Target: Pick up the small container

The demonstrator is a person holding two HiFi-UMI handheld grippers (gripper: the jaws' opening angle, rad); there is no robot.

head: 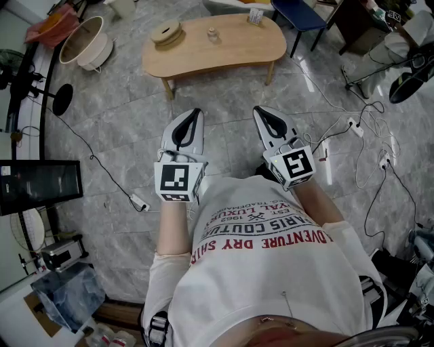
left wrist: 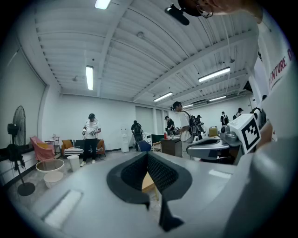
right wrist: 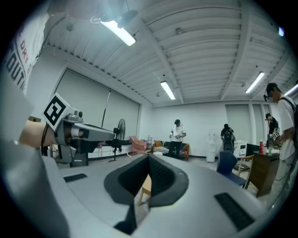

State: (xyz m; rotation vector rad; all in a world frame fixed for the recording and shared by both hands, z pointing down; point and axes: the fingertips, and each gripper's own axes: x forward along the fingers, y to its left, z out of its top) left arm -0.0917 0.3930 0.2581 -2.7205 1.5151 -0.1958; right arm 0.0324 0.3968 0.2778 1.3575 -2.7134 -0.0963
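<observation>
Currently standing off from the work: the person holds the left tool (head: 196, 112) and the right tool (head: 258, 110) side by side at waist level. Both point forward and a little down toward a low kidney-shaped wooden tabletop (head: 237, 49) that sits well apart across open tiled floor (head: 122, 115). Each tool's own view shows its dark pads meeting at the tips with nothing between them. Only a sliver of pale wood shows through the gap lower down, so both are closed and empty. That carry looks like a travelling posture, with the tools tucked close to the body and parallel because there is nothing within reach to work on yet. The small container (head: 213, 34) is probably the little clear jar-like item standing upright near the middle of the tabletop, though it is too small here to be sure of its make. It stands alone, with a round wooden piece (head: 167, 31) to its left and a small printed box (head: 255, 16) toward the far right edge, both apart from it. That clear space on either side should let a tool come in from the near edge without nudging the neighbours. The pickup has not yet begun; my judgement is that the next step is closing the distance and then opening one tool before reaching in. Loose cables (head: 366, 135) trail over the floor at the right, a possible snag if the approach goes that way.
</observation>
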